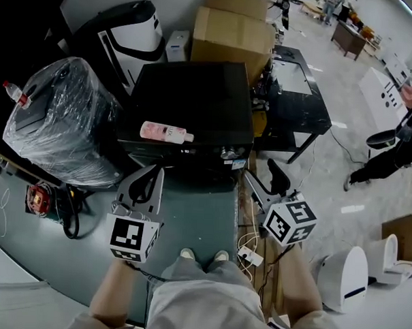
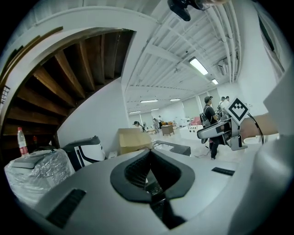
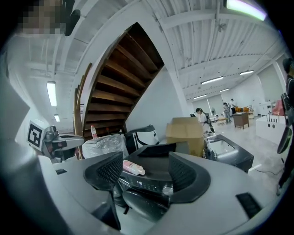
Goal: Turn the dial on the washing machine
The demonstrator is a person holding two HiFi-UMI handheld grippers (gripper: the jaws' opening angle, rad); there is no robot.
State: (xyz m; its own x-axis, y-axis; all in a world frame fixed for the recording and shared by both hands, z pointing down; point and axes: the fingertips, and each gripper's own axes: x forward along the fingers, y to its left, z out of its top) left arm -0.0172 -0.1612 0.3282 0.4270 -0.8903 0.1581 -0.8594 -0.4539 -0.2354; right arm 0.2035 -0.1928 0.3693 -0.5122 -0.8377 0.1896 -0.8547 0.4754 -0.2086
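The black washing machine stands in front of me, its silver dial at the right of the front control panel. A pink bottle lies on its lid. My right gripper hangs just right of the panel with its jaws wide open and nothing between them. In the right gripper view the dial shows low between the open pads, still some way ahead. My left gripper is shut and empty, held in front of the machine's left side; its pads meet and aim up into the room.
A plastic-wrapped appliance stands to the left, a black-and-white machine and cardboard boxes behind. A black sink table is on the right. Cables and a plug lie by my feet. A person stands at far right.
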